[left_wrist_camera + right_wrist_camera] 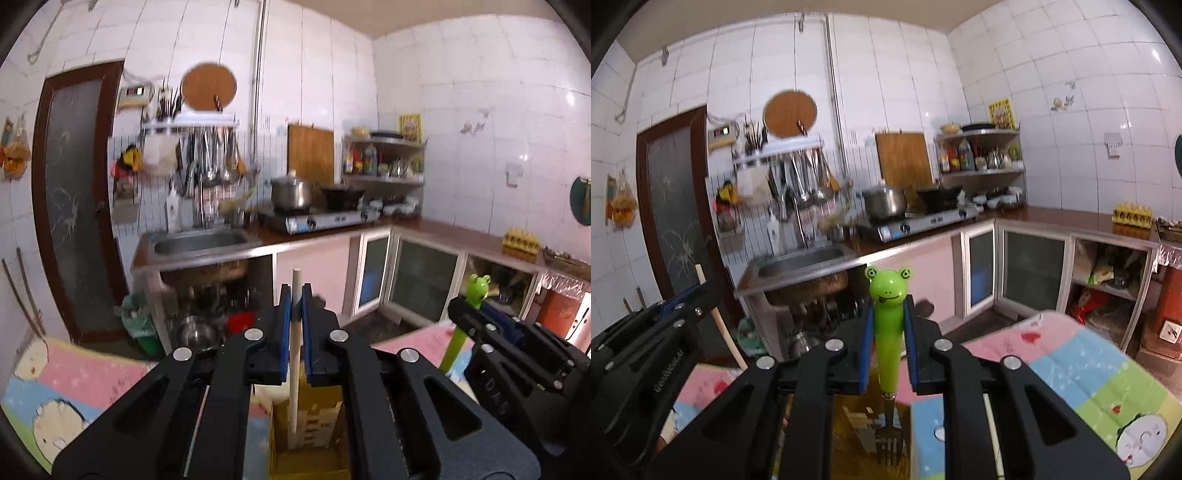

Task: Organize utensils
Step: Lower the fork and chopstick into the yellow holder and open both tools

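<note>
- Utensils are held in both tools: a pale wooden stick [295, 350], probably a chopstick or a spoon handle, is clamped upright between the blue pads of the left tool [296, 314], and a green frog-handled fork [888, 332] is clamped by its handle in the right tool [888, 325], tines pointing down.
- A yellow slatted holder [314, 424] is seen directly under the left tool; the lower end of the stick appears to reach into it, though contact with its bottom cannot be told.
- In the right wrist view the fork's tines hang over a dark yellowish opening, probably the same holder; whether they are inside it yet cannot be told.
- The holder stands on a cartoon-printed cloth [1071, 362] in pink, blue and green, which covers the counter beneath both tools.
- The two tools are close together, the right one seen just beside the left in the left wrist view.
- Progress is judged as midway: both utensils are picked up and brought over the holder, but neither is released.
- What is left, by this reading: each is to be lowered in and the jaws opened; other loose utensils are not visible.
</note>
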A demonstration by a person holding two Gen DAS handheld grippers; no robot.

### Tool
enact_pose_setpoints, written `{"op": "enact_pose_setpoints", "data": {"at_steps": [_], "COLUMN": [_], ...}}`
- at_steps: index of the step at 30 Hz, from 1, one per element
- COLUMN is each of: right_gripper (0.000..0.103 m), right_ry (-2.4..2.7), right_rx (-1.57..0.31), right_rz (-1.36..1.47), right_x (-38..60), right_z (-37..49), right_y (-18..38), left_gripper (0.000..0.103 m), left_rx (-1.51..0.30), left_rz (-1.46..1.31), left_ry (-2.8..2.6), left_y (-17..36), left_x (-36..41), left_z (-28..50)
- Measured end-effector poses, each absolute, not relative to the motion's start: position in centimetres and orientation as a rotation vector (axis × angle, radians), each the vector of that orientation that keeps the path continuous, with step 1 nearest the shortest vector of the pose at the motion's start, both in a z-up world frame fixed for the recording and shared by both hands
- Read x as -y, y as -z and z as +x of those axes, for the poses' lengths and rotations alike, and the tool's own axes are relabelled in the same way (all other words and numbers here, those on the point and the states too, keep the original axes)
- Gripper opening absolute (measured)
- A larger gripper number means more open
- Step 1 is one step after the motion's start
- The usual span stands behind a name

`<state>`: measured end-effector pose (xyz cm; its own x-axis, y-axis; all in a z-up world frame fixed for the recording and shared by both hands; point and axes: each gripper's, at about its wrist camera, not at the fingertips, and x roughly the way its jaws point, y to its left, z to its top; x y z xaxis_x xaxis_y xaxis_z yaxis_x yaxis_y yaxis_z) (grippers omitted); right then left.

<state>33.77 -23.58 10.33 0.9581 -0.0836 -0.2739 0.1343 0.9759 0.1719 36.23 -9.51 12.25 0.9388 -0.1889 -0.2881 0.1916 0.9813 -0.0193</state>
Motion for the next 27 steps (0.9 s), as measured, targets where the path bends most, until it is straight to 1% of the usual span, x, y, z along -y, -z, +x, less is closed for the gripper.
{"op": "enact_pose_setpoints", "data": {"at_steps": [5, 8, 9, 10, 11, 12, 13, 14, 16, 18, 22, 25, 27], "right_gripper": [0.016, 0.017, 0.017, 0.018, 0.024, 0.04, 0.046, 0.051, 0.051, 0.058, 0.063, 0.064, 0.064], "right_ry": [0.116, 0.108, 0.1, 0.095, 0.096, 0.104, 0.112, 0.115, 0.123, 0.127, 0.143, 0.147, 0.148], "right_rx": [-0.325, -0.352, -0.367, -0.38, -0.383, -0.383, -0.374, -0.369, -0.364, -0.37, -0.379, -0.413, -0.442], "right_rz": [0.173, 0.161, 0.162, 0.165, 0.167, 0.172, 0.177, 0.177, 0.162, 0.156, 0.126, 0.131, 0.145], "right_x": [23.4, 23.2, 23.3, 23.5, 23.7, 24.0, 24.3, 24.4, 24.6, 24.7, 24.7, 24.8, 24.9], "right_z": [34.5, 34.8, 34.8, 34.7, 34.7, 34.3, 33.7, 33.3, 31.9, 30.5, 27.1, 24.7, 23.4], "right_y": [-7.7, -7.1, -7.1, -7.3, -7.6, -8.1, -8.7, -9.2, -10.3, -11.0, -11.1, -9.9, -8.7], "left_gripper": [0.005, 0.006, 0.008, 0.015, 0.021, 0.039, 0.056, 0.062, 0.075, 0.081, 0.095, 0.098, 0.098], "left_rx": [-0.358, -0.363, -0.367, -0.367, -0.364, -0.359, -0.346, -0.321, -0.3, -0.307, -0.314, -0.325, -0.346], "left_rz": [0.007, 0.028, 0.026, 0.02, 0.014, 0.008, 0.001, -0.006, -0.007, -0.012, -0.041, -0.041, -0.044], "left_ry": [0.169, 0.158, 0.158, 0.154, 0.151, 0.147, 0.138, 0.126, 0.114, 0.114, 0.116, 0.114, 0.115], "left_y": [-9.3, -9.1, -9.2, -9.7, -10.2, -10.8, -11.6, -12.5, -13.7, -14.5, -14.7, -14.0, -13.1], "left_x": [8.8, 8.7, 8.6, 8.4, 8.1, 7.9, 7.4, 6.9, 6.3, 5.7, 4.2, 3.4, 2.9], "left_z": [36.4, 36.0, 35.9, 35.6, 35.3, 34.9, 34.3, 33.3, 32.1, 30.8, 28.2, 26.1, 25.1]}}
